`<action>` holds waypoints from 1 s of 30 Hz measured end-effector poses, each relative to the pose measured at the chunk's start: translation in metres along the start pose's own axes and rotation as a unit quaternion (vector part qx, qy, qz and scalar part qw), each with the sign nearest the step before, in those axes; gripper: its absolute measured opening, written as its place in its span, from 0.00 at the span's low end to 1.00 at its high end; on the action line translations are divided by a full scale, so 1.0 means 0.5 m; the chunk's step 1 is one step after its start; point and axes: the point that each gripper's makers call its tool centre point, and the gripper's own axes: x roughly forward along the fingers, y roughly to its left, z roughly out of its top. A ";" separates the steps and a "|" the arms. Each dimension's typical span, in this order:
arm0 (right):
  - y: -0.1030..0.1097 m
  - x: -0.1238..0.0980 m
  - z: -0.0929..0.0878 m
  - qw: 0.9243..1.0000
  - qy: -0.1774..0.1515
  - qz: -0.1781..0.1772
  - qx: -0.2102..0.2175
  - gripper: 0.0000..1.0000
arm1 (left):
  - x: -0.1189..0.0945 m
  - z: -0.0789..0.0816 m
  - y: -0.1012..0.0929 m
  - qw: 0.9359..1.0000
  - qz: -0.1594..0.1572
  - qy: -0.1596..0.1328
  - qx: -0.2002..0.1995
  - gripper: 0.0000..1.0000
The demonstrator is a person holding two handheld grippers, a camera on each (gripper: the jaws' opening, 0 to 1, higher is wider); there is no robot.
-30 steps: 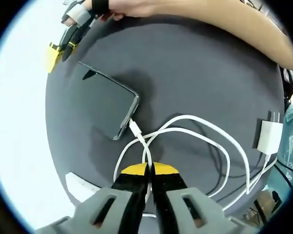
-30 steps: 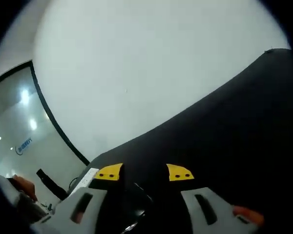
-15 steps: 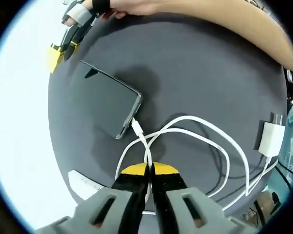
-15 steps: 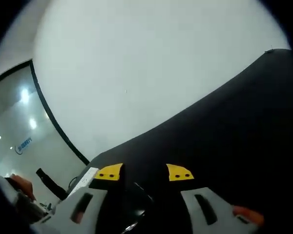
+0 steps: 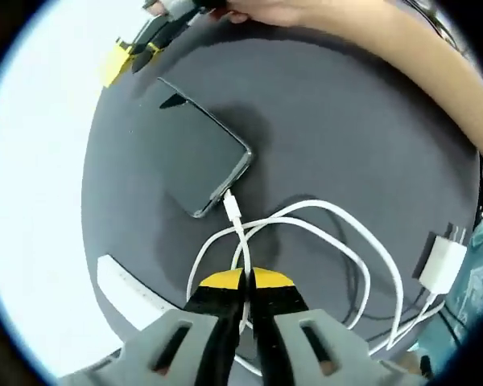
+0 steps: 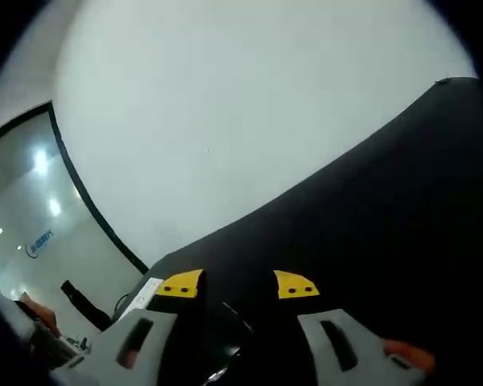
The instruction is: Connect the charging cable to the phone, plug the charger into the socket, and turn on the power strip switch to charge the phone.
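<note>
A dark phone (image 5: 201,157) lies flat on the round dark table (image 5: 338,137). My left gripper (image 5: 244,278) is shut on the white charging cable (image 5: 240,241) just behind its connector (image 5: 232,207). The connector's tip meets the phone's near short edge; whether it is seated I cannot tell. The cable loops right to the white charger (image 5: 441,264) lying near the table's edge. My right gripper (image 6: 237,285) stands open over the phone's far corner (image 6: 229,318), and its yellow tips (image 5: 122,58) sit at that far end of the phone.
A white power strip (image 5: 133,291) lies at the table's rim, left of my left gripper, and is also the power strip (image 6: 147,289) past the right gripper's left jaw. A person's forearm (image 5: 370,40) crosses above the table. Pale floor surrounds the table.
The left gripper view has shifted and turned, bringing the cable's connector up against the phone's edge. The right gripper view is nearly unchanged and its jaws stay open.
</note>
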 end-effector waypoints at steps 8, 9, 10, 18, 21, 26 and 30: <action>0.002 0.001 0.000 1.000 0.001 0.005 0.004 0.30 | 0.004 0.003 -0.013 0.999 0.013 0.011 -0.036 0.00; 0.002 0.002 0.000 1.000 0.001 0.004 0.004 0.30 | 0.003 0.003 -0.013 0.999 0.016 0.012 -0.041 0.00; 0.000 0.002 0.000 1.000 0.002 0.003 0.004 0.30 | 0.003 0.003 -0.014 0.999 0.020 0.014 -0.042 0.00; -0.006 0.001 0.002 1.000 0.004 0.000 0.011 0.30 | 0.007 -0.005 0.001 0.996 0.065 0.034 -0.057 0.00; -0.006 -0.001 0.003 1.000 0.003 0.000 0.015 0.30 | 0.007 -0.005 0.001 0.995 0.073 0.035 -0.066 0.00; -0.008 -0.001 0.009 1.000 0.001 0.006 0.024 0.30 | 0.006 0.011 -0.013 0.994 0.055 0.013 -0.094 0.00; -0.006 -0.002 0.013 0.999 -0.002 0.011 0.030 0.29 | 0.011 0.013 -0.013 0.994 0.050 0.005 -0.100 0.00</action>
